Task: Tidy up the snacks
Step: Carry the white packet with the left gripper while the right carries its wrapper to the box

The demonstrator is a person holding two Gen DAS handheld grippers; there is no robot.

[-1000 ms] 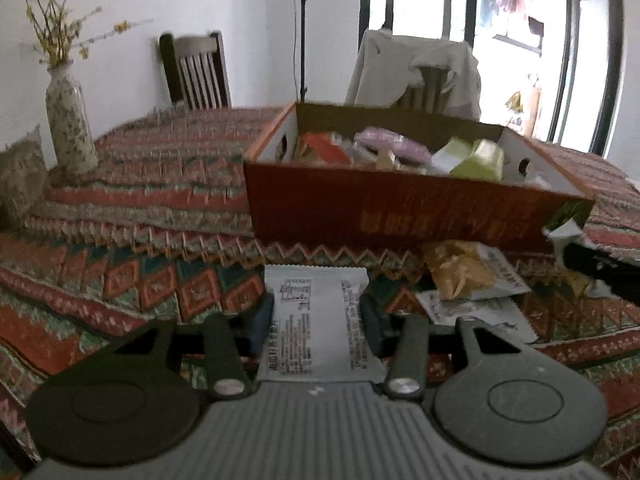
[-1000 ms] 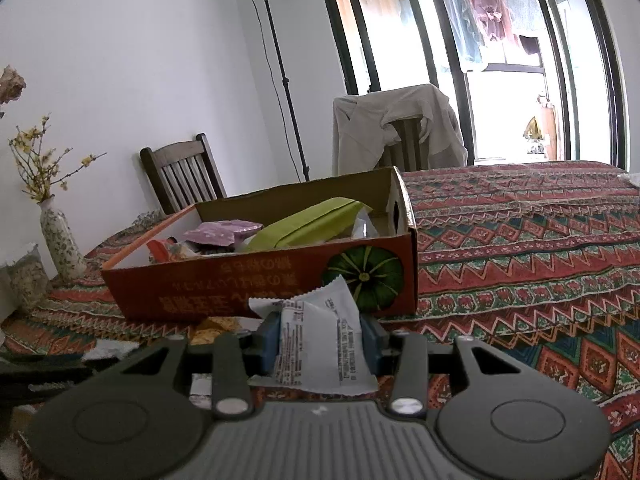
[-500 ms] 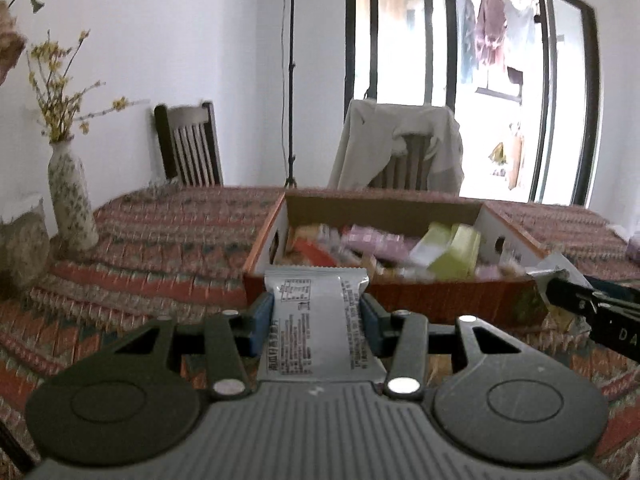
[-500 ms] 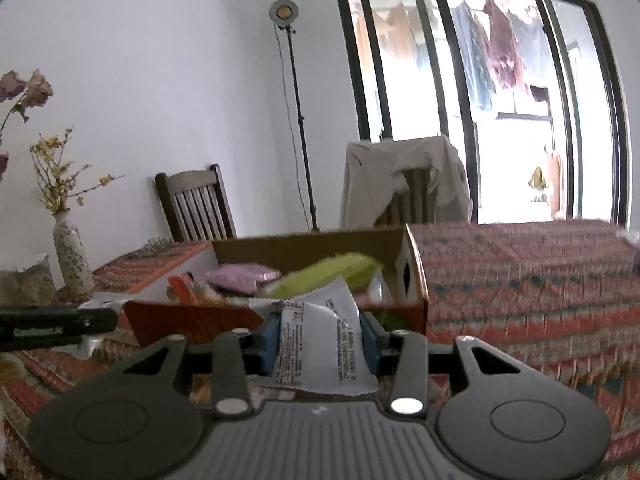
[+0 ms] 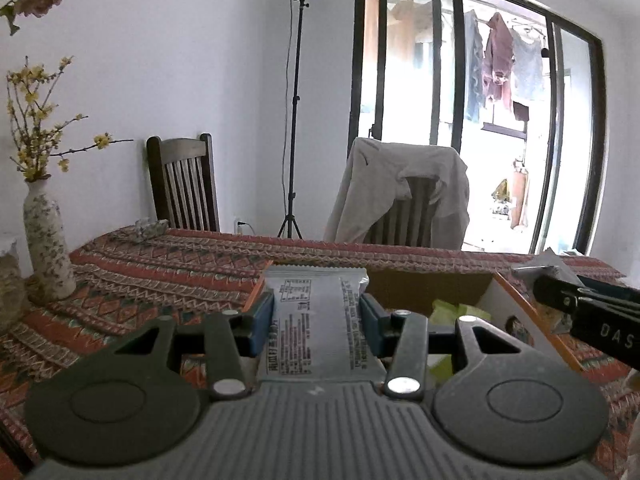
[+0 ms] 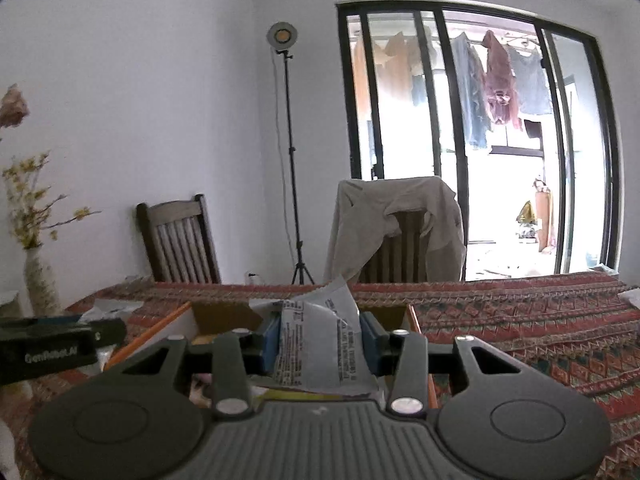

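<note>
Left hand-held gripper [image 5: 316,320] clamps a white packet [image 5: 314,328] above the box [image 5: 516,312] on the counter [image 5: 160,268]. Right hand-held gripper [image 6: 318,344] clamps a crumpled wrapper [image 6: 320,344] over the same box [image 6: 160,328].

From my left wrist view the white packet [image 5: 316,320] hides most of the cardboard box [image 5: 432,286] interior. Packet print is too small to read; at 9 o'clock the vase [image 6: 38,280] blurs
</note>
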